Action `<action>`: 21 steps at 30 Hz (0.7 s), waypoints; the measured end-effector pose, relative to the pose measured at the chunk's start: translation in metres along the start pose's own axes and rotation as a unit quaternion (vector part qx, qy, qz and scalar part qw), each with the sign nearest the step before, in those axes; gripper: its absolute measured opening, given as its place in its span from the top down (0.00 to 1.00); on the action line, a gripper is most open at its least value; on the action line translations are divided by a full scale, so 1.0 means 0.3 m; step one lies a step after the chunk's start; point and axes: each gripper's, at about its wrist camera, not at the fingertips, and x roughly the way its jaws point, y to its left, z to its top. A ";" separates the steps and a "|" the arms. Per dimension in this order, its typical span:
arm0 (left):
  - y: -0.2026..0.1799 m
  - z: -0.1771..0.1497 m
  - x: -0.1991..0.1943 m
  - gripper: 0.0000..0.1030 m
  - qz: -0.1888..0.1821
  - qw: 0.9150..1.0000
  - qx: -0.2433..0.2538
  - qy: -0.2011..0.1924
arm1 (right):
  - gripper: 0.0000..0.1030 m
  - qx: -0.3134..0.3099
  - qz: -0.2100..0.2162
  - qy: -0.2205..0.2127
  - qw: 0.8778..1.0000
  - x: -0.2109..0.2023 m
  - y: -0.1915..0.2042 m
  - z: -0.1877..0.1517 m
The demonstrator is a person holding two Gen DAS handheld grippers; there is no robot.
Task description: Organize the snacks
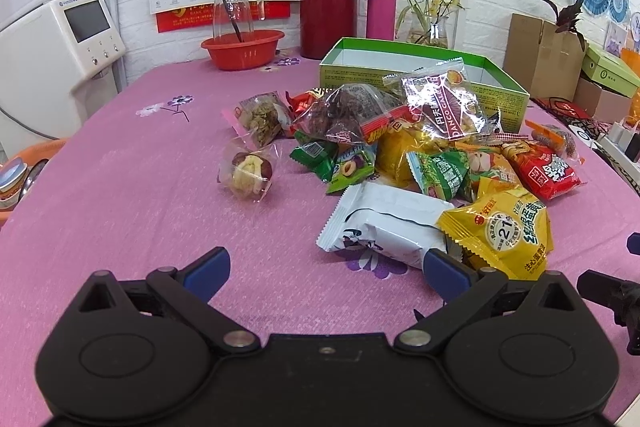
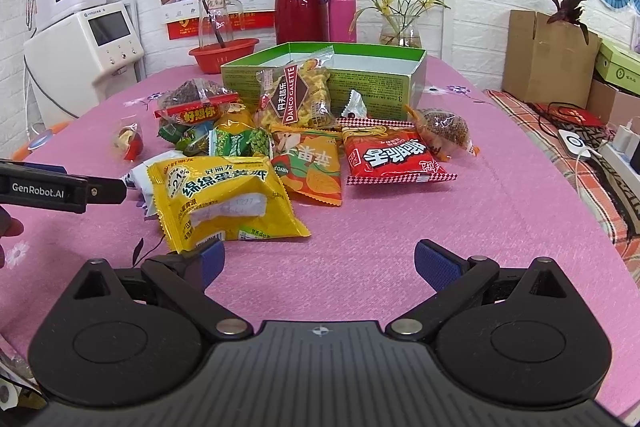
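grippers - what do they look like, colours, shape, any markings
Both match: the left gripper and right gripper have matte black bodies with two round housings, silver pivot pins, black linkage arms and blue textured finger pads. Seen from the right wrist, the left gripper's side reads "GenRobot.AI" in white. No cables or sleeves are visible.

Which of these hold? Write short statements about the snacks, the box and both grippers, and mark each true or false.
1. The green box already holds most of the snacks. False: what shows of its inside is bare; the snacks lie piled on the pink tablecloth in front.
2. Both the left gripper and the right gripper are open and hold nothing. True.
3. The yellow egg-yolk pie packet lies nearest the right gripper. True.
4. The red thermos lies tipped over. False: it stands upright behind the box.
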 end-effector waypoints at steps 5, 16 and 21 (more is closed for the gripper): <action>-0.001 0.000 -0.002 0.00 -0.002 1.000 0.001 0.000 | 0.00 0.005 0.008 -0.005 1.000 -0.002 0.005 -0.001; 0.027 -0.004 -0.017 0.00 -0.036 0.999 -0.001 -0.007 | 0.00 0.075 0.037 -0.038 0.996 -0.052 0.067 -0.025; 0.039 0.002 -0.023 0.00 -0.051 0.999 -0.011 0.000 | 0.00 0.059 0.034 -0.012 0.998 -0.021 0.138 -0.031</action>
